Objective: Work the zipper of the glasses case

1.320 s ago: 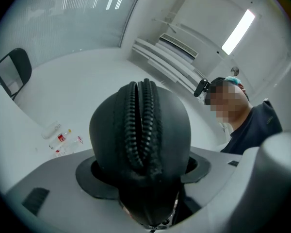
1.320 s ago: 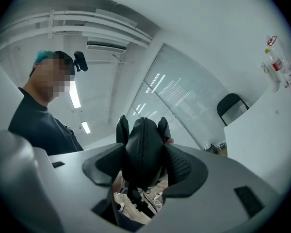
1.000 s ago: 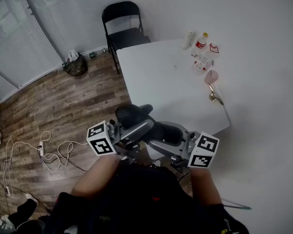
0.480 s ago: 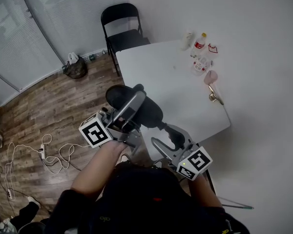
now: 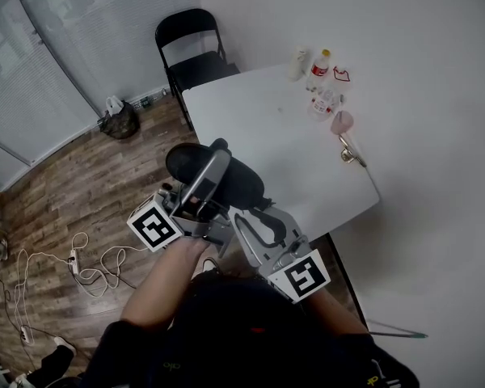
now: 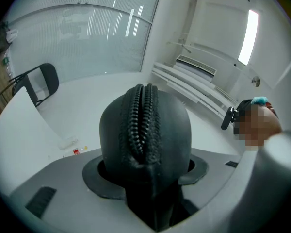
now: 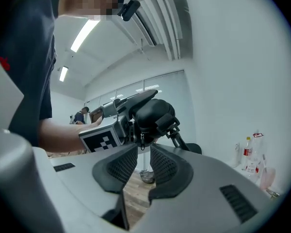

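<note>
- Two grippers are raised close in front of me, over the near edge of the white table [image 5: 307, 160]. The right gripper [image 7: 144, 150] is nearer and sits at about 5 o'clock of the case.
- Its jaws have just been closing. Only a narrow slit now remains between the ribbed black pads [image 7: 121, 166].
- The small metal zipper pull [image 7: 141, 141] hangs in line with that slit, right at the jaw tips. I see no pad pressing on it, so this gripper has hold of nothing.
- The left gripper [image 6: 145, 176] is clamped on the black oval hard-shell glasses case [image 6: 145, 125], one jaw on each broad side. The case sticks out past the tips and is tilted upward.
- Two rows of zipper teeth [image 6: 143, 115] run side by side down the case's edge, facing the left gripper's camera.
- A black strap loop with a clip [image 7: 177, 125] hangs off the case's far end.
- Past the case, a cluster of small bottles [image 5: 319, 63] stands at the table's far corner, at 1 o'clock.
- A black folding chair [image 5: 190, 43] stands at the table's far end, at 12 o'clock.
- The wood-look floor [image 5: 73, 184] spreads out at 9 o'clock, and a loose white cable [image 5: 81, 257] lies on it at 8 o'clock.
</note>
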